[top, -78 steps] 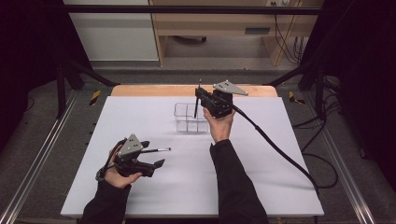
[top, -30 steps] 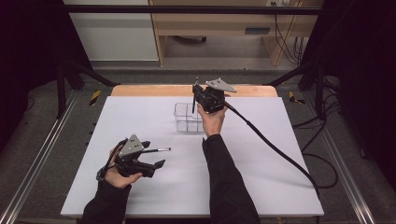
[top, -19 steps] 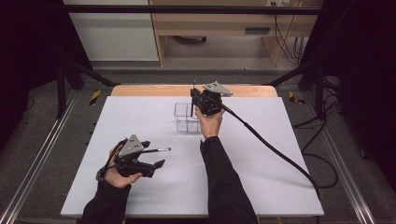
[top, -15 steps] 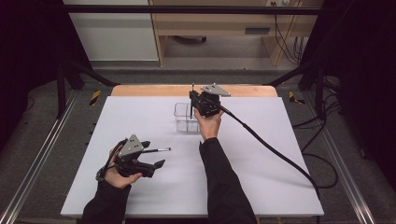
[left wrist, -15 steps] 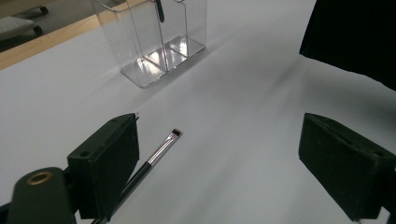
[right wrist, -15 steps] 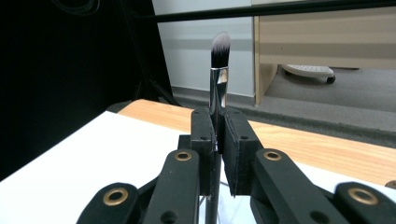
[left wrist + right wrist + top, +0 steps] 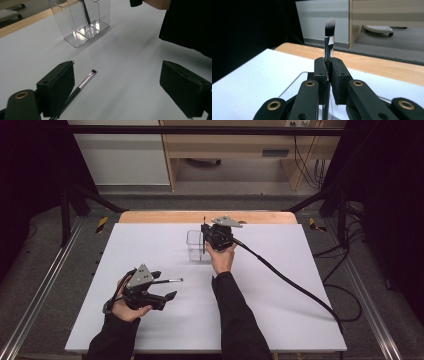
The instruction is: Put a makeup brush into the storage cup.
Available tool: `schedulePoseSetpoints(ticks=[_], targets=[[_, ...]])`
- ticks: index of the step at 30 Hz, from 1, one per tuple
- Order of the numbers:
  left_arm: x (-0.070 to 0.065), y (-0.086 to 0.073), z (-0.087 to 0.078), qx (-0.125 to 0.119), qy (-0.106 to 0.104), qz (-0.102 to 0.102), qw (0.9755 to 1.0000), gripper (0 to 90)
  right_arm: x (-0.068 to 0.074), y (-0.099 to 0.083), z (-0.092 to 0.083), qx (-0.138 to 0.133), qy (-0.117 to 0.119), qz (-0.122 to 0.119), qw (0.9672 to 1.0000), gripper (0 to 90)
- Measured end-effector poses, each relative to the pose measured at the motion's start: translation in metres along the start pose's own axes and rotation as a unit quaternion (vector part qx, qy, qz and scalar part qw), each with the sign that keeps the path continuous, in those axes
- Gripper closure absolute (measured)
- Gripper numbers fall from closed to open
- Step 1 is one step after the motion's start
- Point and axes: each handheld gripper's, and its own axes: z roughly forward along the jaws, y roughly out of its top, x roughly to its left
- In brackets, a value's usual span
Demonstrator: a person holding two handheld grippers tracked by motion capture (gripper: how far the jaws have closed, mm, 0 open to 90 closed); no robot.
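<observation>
My right gripper (image 7: 205, 234) (image 7: 328, 67) is shut on a make-up brush (image 7: 329, 37) with a silver ferrule, held upright with its bristles up. It hovers over a clear divided organiser (image 7: 195, 248) (image 7: 80, 30) at the far middle of the white table. In the left gripper view the brush's dark handle (image 7: 86, 12) reaches down inside the organiser. My left gripper (image 7: 165, 285) (image 7: 118, 72) sits near the front left with its jaws wide apart. A thin brush (image 7: 170, 280) (image 7: 86, 80) lies along its left jaw, pointing toward the organiser. I cannot tell whether it rests on the table.
The white table top (image 7: 280, 310) ends at a wooden strip (image 7: 165, 216) along the far edge. A thick black cable (image 7: 295, 282) trails from my right gripper across the table's right half. The person's right sleeve (image 7: 235, 315) crosses the middle.
My right gripper has shifted left and sunk over the organiser, still holding its brush. The left gripper and the thin brush have stayed put.
</observation>
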Motion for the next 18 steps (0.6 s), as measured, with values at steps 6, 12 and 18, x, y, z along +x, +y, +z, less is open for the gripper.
schedulePoseSetpoints(ticks=[6,12,18], targets=[[-0.001,0.0,0.001,0.002,0.001,0.002,1.0,11.6,0.002,-0.005,0.002,0.006,-0.003,-0.004,1.0,83.9],[-0.001,0.0,0.0,0.002,0.001,0.001,1.0,11.7,0.002,-0.007,0.003,0.014,-0.009,-0.005,0.9998,83.9],[-0.001,0.0,0.001,0.004,0.001,0.003,1.0,11.8,0.003,-0.012,0.005,0.028,-0.015,-0.008,0.9995,83.9]])
